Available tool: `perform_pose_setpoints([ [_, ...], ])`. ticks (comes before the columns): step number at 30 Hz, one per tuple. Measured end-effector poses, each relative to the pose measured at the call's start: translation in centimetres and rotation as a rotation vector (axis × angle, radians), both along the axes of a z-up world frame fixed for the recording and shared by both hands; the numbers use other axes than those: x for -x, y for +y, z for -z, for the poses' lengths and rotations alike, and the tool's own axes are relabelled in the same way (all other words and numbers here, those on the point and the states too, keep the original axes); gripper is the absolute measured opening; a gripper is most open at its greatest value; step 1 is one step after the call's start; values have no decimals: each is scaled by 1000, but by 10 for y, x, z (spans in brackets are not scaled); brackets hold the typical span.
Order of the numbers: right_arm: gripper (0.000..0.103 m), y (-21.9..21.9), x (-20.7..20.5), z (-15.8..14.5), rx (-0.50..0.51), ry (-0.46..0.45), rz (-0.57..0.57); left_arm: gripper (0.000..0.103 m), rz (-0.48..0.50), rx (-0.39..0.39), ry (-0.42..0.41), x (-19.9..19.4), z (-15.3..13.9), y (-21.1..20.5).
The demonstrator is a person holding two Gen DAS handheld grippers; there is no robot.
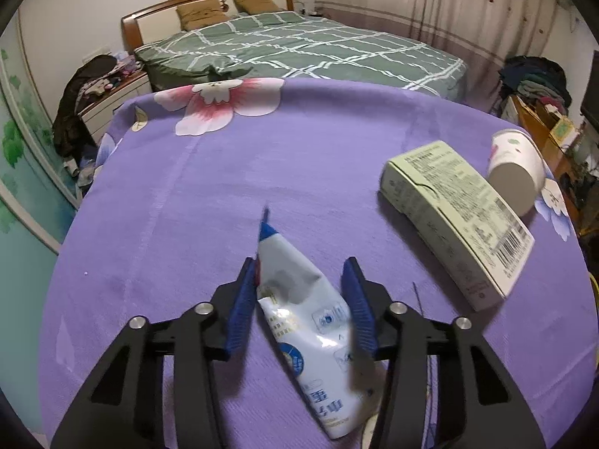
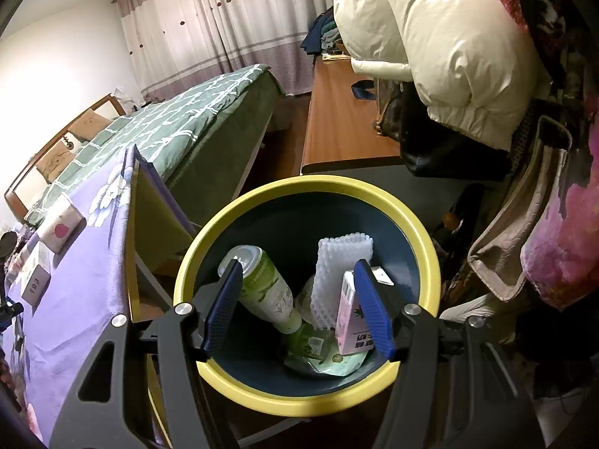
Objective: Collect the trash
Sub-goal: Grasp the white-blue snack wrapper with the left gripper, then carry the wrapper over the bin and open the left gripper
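The desk (image 1: pixel 337 157), draped in a purple flowered cloth, is carrying the remaining trash; the yellow-rimmed bin (image 2: pixel 299 187) is standing just beside its edge, evidently so items can be dropped straight across. The bin is already holding a green can (image 2: pixel 265 284), white foam netting (image 2: pixel 337 273) and a pink carton (image 2: pixel 350 318). The right gripper (image 2: pixel 295 299) is hanging over the bin with jaws released and nothing between them. On the desk, a green box (image 1: pixel 456 217) and a tipped paper cup (image 1: pixel 516 168) are lying well to the right. The left gripper (image 1: pixel 299 299) is clenching a crumpled white milk pouch (image 1: pixel 299 310), its long axis running away from the camera, blue tip pointing up and forward.
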State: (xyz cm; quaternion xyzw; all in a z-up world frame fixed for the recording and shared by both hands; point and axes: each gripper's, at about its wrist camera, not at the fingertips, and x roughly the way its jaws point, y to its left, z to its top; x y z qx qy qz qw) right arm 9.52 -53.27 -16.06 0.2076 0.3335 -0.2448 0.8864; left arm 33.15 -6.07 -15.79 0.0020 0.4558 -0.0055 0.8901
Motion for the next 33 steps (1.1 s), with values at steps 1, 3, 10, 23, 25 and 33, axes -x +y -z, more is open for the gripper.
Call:
perform_pose_setpoints([
  [1,59,0,0,0,-1,-1,-1,43,13,1,0,2,0,-2],
  [3,59,0,1,-1,-1,-3,-1,40,27,5,0,3,-1,-5],
  [10,59,-2,6,-6,-2,-19,5,37,84,13,-26,14,-15,-17],
  [23,59,-3,23,-23,38,-54,4,37,296,43,-138,70,-84,-93],
  [25,59,-4,28,-26,48,-60,8,37,341,56,-144,76,-92,-111],
  [33,59,-19,62,-41,93,-86,47,37,541,95,-145,101,-107,-212],
])
